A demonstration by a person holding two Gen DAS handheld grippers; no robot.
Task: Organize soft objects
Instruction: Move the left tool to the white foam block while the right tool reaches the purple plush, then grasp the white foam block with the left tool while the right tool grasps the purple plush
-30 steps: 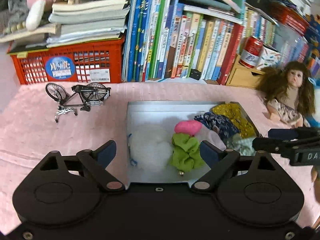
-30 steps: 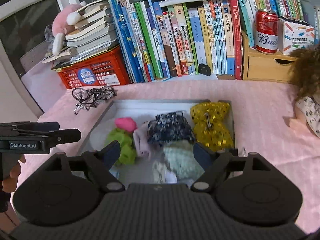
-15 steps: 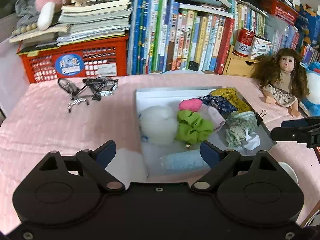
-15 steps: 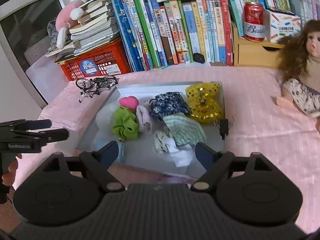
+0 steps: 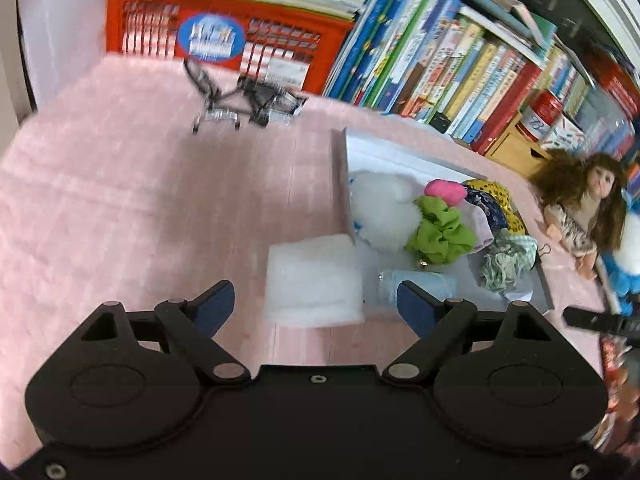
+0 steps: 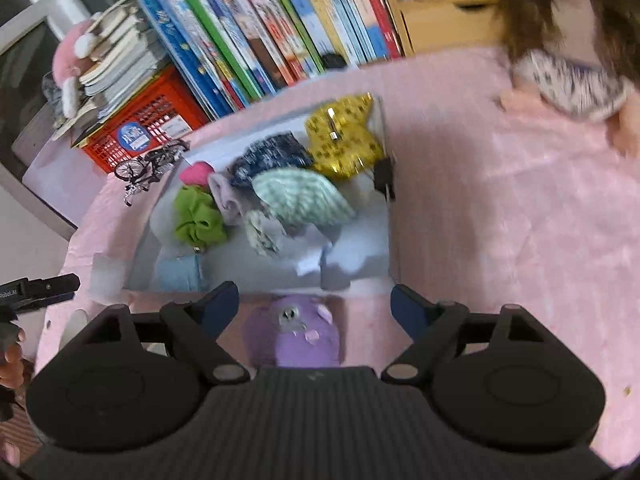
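Left gripper [image 5: 316, 308]: jaws wide apart, nothing held; a white foam pad [image 5: 314, 280] lies on the pink cloth [image 5: 120, 208] ahead of and between the blue fingertips [image 5: 214, 306], no contact seen. The opening narrowed slightly just now, nothing between the pads. Right gripper [image 6: 316, 306]: jaws also wide, empty; a purple plush toy [image 6: 296, 338] sits on the cloth between its fingers, close to the body, not clamped. Grey tray [image 5: 340, 184] stands mid-table w/ soft items inside: white fluffy ball [image 5: 384, 210] at the left wall, green scrunchie [image 5: 442, 234] beside it, pink piece [image 5: 444, 191] behind that, dark blue patterned fabric [image 6: 270, 156], yellow sequin bow [image 6: 342, 142] in the far right corner, green-white striped cloth [image 6: 300, 198] approx. centre, light blue roll [image 6: 180, 272] at the near left edge. The foam pad touches the tray's near left corner from outside. A black clip [image 6: 384, 178] sits on the tray's right rim. Misc. on table: model bicycle [image 5: 244, 100], red crate [image 5: 224, 40], row of books [image 6: 280, 32], doll [image 5: 588, 208] right of tray. Both views motion-blurred; fine detail n/a.
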